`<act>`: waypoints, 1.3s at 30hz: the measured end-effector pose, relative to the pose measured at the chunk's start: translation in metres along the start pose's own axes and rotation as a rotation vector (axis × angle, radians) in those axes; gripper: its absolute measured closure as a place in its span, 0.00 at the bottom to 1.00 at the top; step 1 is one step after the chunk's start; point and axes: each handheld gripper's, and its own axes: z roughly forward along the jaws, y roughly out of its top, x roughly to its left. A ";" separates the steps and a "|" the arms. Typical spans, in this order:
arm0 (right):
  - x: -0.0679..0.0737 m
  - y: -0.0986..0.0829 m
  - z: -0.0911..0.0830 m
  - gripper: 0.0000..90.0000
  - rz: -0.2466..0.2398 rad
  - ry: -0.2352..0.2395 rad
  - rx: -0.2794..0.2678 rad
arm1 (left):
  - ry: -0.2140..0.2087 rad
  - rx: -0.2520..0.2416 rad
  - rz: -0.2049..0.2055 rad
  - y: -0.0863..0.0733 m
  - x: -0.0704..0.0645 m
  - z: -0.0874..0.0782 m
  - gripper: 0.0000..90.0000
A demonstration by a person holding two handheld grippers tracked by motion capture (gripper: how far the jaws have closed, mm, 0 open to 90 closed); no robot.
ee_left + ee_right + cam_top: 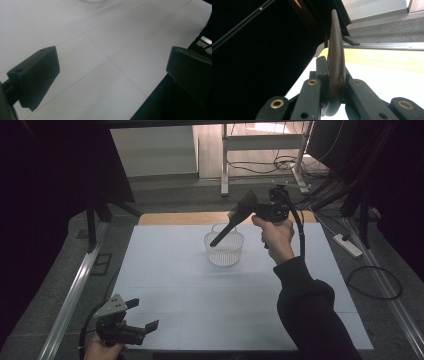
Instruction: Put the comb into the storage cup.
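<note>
The right gripper (252,209) is black, a thick black cable looping from its rear; brass-ringed pivots stud its jaw links; the left gripper (142,315) is black with blocky jaws and a grey three-cornered plate on top; the right arm wears a black sleeve (312,312).

Open white mat (200,305) all round — only the basket (224,251) obstructs.

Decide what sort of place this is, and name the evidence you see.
Probably a lab or recording workspace, not a home: a white table edged by metal rails, dark curtains at the sides, and loose cables beside a power strip.
</note>
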 end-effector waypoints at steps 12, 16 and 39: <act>-0.003 0.006 0.003 0.95 -0.031 -0.060 -0.009 | 0.027 -0.013 -0.003 -0.003 0.001 -0.006 0.00; -0.005 0.005 0.005 0.95 -0.038 -0.077 -0.006 | 0.039 -0.017 -0.016 -0.004 0.002 -0.008 0.00; -0.012 -0.009 0.028 0.95 -0.069 -0.123 0.019 | 0.044 -0.017 -0.029 -0.006 0.005 -0.010 0.01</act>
